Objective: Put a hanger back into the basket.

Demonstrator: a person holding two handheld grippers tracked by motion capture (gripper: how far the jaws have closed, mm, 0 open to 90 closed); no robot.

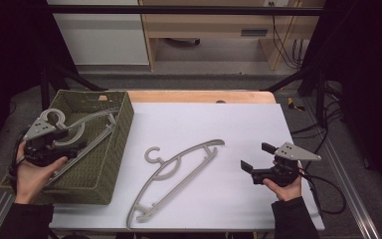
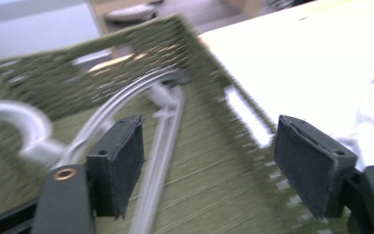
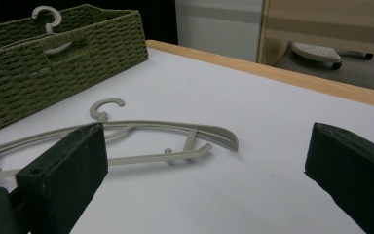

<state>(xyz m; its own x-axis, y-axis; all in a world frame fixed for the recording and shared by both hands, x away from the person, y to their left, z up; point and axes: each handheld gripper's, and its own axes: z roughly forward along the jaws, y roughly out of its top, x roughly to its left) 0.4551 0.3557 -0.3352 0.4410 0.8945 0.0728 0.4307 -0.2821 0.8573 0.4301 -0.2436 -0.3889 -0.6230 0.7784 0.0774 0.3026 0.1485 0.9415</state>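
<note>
Grey plastic hanger (image 1: 179,172) is what's next, lying flat on the white table (image 1: 248,129) with its hook toward the green woven basket (image 1: 117,149) and its long axis running from the near edge up toward the far right. My right gripper (image 1: 252,158) sits just right of its upper tip, jaws wide open on nothing, so it's the closer 1. My left gripper (image 1: 74,145) hangs over the basket, also open and empty, above another hanger (image 1: 87,130) lying inside.
</note>
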